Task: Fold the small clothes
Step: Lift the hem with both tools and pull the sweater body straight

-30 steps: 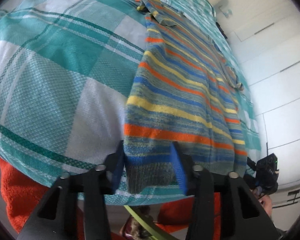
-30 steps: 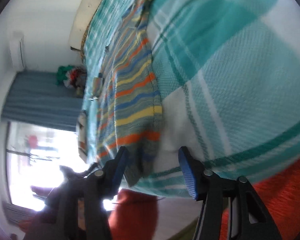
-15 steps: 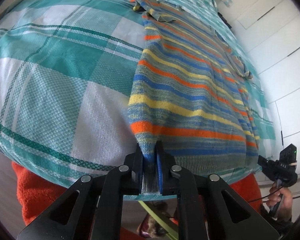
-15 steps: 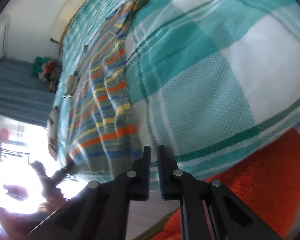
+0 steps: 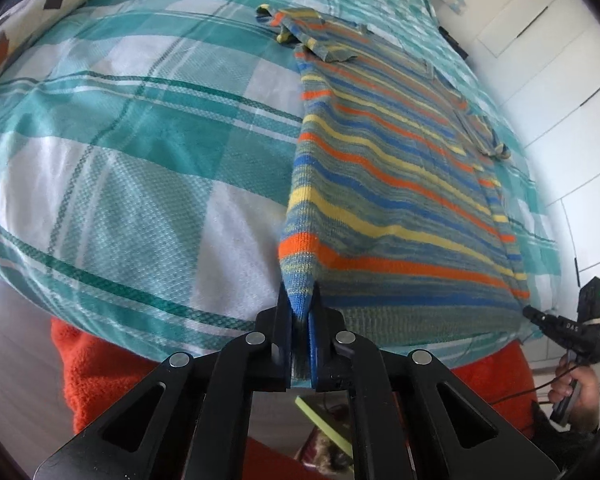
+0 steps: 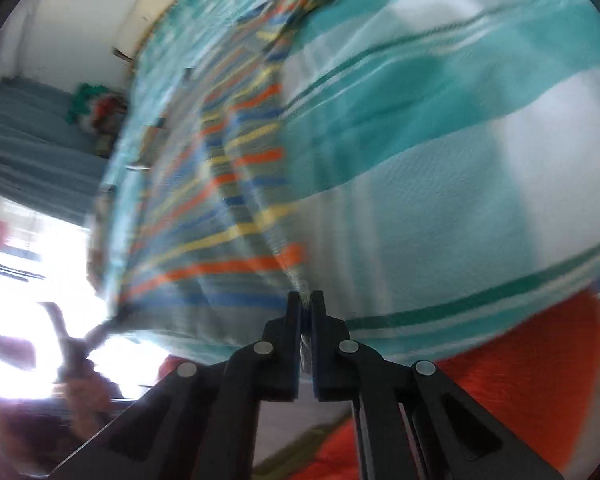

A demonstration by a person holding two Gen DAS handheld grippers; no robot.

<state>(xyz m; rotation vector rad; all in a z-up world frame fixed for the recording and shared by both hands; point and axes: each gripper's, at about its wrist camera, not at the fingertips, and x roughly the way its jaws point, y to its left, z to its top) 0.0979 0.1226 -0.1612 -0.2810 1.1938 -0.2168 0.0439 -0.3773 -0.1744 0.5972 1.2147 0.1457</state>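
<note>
With the left claw [image 5: 300,312] and right claw [image 6: 307,312] each clamped on a hem corner of the striped sweater [image 5: 384,184], lift evenly and carry the hem toward the collar at the top of the frame.

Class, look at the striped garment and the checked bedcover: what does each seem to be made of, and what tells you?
Garment: looks like knitted yarn, matte, with ribbed stitch rows showing near its hem. Bedcover: looks like woven cloth, perhaps cotton, matte, with a fine waffle-like weave in its teal and white squares.
</note>
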